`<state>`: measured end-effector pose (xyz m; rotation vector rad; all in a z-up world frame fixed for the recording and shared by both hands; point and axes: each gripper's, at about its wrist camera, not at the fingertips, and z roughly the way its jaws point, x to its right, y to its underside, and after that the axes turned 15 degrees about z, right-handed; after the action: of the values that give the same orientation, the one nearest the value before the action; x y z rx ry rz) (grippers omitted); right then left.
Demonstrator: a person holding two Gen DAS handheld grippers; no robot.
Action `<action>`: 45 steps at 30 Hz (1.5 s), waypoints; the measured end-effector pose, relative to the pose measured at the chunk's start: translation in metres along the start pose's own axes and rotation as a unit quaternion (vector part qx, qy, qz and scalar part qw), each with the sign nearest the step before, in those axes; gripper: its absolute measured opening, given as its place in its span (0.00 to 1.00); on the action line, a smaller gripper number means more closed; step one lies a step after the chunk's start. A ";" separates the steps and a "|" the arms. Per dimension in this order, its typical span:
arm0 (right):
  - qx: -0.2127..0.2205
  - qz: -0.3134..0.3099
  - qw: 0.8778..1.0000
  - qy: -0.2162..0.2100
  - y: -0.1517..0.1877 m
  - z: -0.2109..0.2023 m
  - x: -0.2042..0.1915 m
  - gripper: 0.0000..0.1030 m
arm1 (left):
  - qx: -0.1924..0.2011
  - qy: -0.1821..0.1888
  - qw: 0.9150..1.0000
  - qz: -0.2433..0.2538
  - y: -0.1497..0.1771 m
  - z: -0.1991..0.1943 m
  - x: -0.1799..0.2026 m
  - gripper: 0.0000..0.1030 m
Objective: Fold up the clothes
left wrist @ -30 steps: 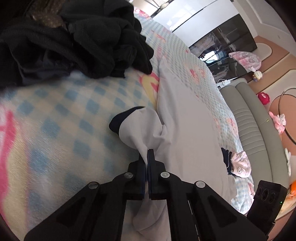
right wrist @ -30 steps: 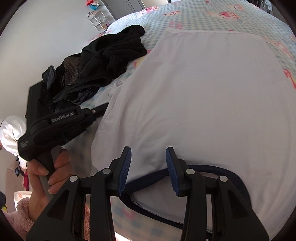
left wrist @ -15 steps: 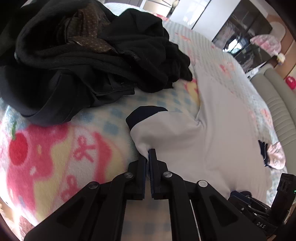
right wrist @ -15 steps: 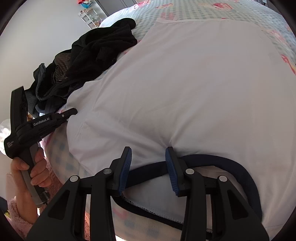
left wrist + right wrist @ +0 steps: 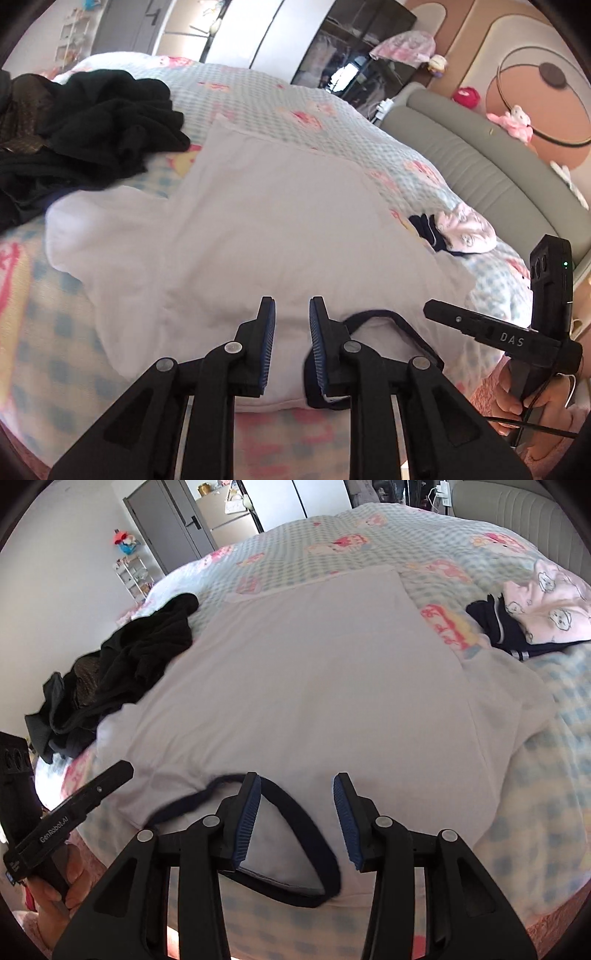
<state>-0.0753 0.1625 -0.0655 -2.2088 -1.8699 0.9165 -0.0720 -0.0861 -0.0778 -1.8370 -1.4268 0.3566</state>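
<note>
A white T-shirt lies spread flat on the bed, its navy collar at the near edge. My left gripper hovers over the shirt just left of the collar. Its jaws are opening and nothing is pinched between them. In the right wrist view the same shirt fills the middle. My right gripper stands over the collar, jaws wide and still opening, pads not pressing on it. Each gripper shows in the other's view: the right gripper and the left gripper, both held by hands.
A heap of black clothes lies left of the shirt on the checked blanket. A pink printed garment with navy trim sits to the right. A grey padded headboard bounds the bed's right side.
My left gripper was shut on the shirt's navy-cuffed sleeve; it has let go and swung over to the collar end. The right gripper shifted along the collar and its jaws stand wider.
</note>
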 end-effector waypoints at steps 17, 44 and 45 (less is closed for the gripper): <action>0.031 -0.005 0.999 0.002 0.022 -0.027 0.037 0.41 | -0.019 0.014 1.000 0.015 0.009 -0.012 0.032 0.31; -0.007 0.033 0.999 -0.027 0.034 -0.046 0.066 0.48 | -0.061 0.006 0.995 0.085 0.019 0.041 0.102 0.32; 0.003 0.035 0.999 -0.028 0.031 -0.051 0.067 0.49 | -0.051 0.014 0.995 0.084 0.016 0.038 0.106 0.32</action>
<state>-0.0191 0.2317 -0.0632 -2.2818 -1.8219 1.0047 -0.0491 0.0242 -0.0904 -2.0431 -1.2952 0.3454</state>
